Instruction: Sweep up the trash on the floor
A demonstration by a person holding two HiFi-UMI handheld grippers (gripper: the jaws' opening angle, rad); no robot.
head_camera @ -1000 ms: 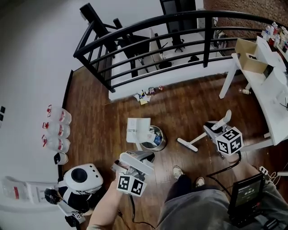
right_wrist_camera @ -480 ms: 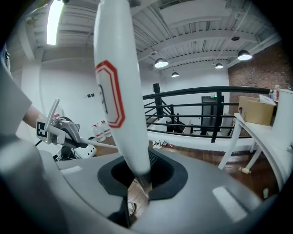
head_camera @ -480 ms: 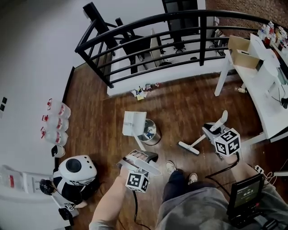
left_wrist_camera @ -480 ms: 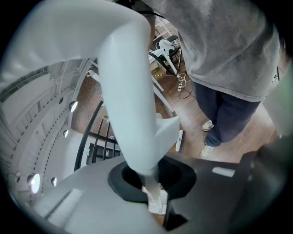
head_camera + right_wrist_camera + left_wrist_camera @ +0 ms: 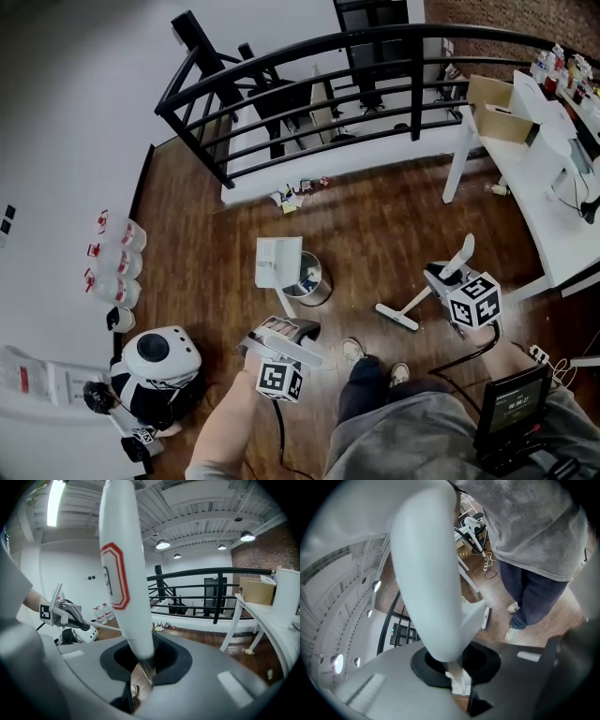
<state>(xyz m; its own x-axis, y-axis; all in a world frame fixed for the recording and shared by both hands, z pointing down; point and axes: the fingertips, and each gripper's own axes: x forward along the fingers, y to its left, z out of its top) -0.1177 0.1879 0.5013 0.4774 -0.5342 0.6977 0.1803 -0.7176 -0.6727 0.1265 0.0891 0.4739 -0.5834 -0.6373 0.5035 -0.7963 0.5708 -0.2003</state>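
I am standing on the wooden floor [image 5: 394, 216]. My left gripper [image 5: 286, 330] is clamping the handle of the white dustpan [image 5: 278, 261], which is hanging at the small bin [image 5: 317, 286]. My right gripper [image 5: 441, 277] is pinching the broom [image 5: 397, 317] by its handle. The trash [image 5: 295, 195] is lying against the railing's base, well apart from both.
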